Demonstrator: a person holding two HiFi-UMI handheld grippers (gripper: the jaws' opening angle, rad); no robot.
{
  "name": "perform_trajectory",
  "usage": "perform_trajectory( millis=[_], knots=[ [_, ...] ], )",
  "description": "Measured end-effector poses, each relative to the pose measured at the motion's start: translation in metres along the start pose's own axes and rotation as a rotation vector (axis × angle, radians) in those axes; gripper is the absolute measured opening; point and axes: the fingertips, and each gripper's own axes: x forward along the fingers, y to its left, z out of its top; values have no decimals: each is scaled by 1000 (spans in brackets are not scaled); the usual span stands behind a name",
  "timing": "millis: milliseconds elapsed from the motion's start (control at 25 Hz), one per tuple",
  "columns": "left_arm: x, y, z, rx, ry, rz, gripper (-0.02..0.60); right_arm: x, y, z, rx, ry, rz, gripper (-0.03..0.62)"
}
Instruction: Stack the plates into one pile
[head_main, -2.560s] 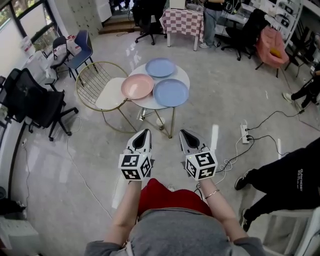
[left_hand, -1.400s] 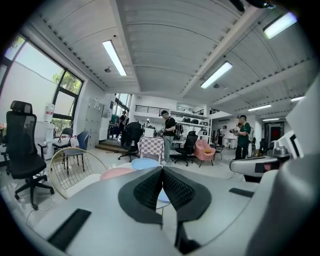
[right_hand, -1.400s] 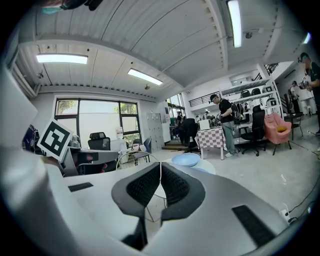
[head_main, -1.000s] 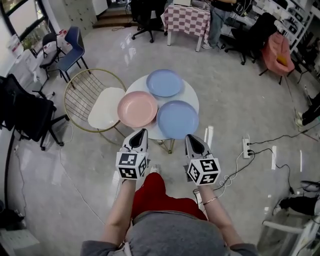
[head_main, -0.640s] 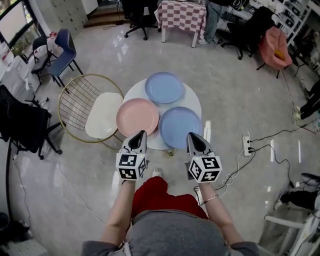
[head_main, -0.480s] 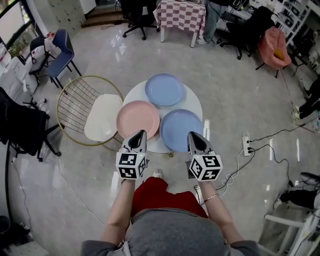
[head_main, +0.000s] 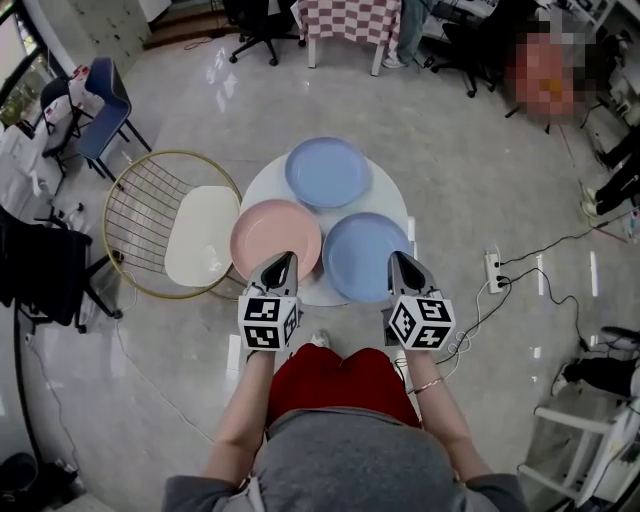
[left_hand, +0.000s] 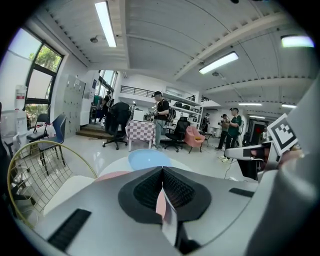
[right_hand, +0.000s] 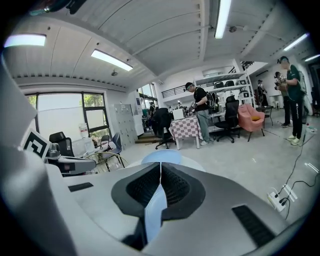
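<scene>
The floor (head_main: 480, 200) of the open office fills most of the head view. At its middle stands the round white bench (head_main: 393, 196), with a gold wire chair (head_main: 150, 215) just beside it on the left.

Three plates lie flat on the bench, spread out in a single layer. The far blue plate (head_main: 328, 171) sits at the far side, the pink plate (head_main: 276, 238) at the near left, and the near blue plate (head_main: 365, 255) at the near right. The two near plates lie just beside each other, and none rests on another, so no stacking is done yet.

The change is in the person's position, not the plates'. A couple of seconds ago the bench lay well ahead of both tools with bare floor between. The person has since walked up to it, and the plates keep the same layout as before.

The tip of the left tool (head_main: 282, 260) now shows over the near edge of the pink plate. The tip of the right tool (head_main: 401, 260) shows at the near right edge of the near blue plate. I cannot tell whether either tip touches a rim.

Both tools are clenched with nothing between their jaws. Each gripper view shows its ribbed pads pressed together, with only a sliver of plate colour visible beyond them.

The approach looks about finished. To lift a plate, a tool would first have to spread its jaws and take a rim, most likely that of the pink or near blue plate.
</scene>
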Motion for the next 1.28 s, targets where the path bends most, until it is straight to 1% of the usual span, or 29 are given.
perform_trajectory(
  millis=[200,400,600,800,880,1000,1200,1280],
  knots=[
    [17,-9,-8,4,42,-41,15,-2,-13,-7,5,17,-43,29],
    [35,-24,-16,26,88,-66,15,-7,-38,-14,20,33,-84,29],
    [58,-24,-15,53,121,-58,15,-7,-66,-23,45,59,-143,29],
    [76,-30,-27,48,177,-41,17,-2,-94,-37,38,117,-160,29],
    [79,-39,-37,40,201,-41,17,2,-104,-40,27,137,-155,29],
    [80,-53,-56,31,241,-28,17,11,-114,-44,-13,170,-126,29],
    [74,-54,-88,-14,314,35,18,36,-118,-55,-89,239,-59,29],
    [73,-52,-100,-34,342,60,39,45,-117,-60,-119,262,-21,29]
  ],
)
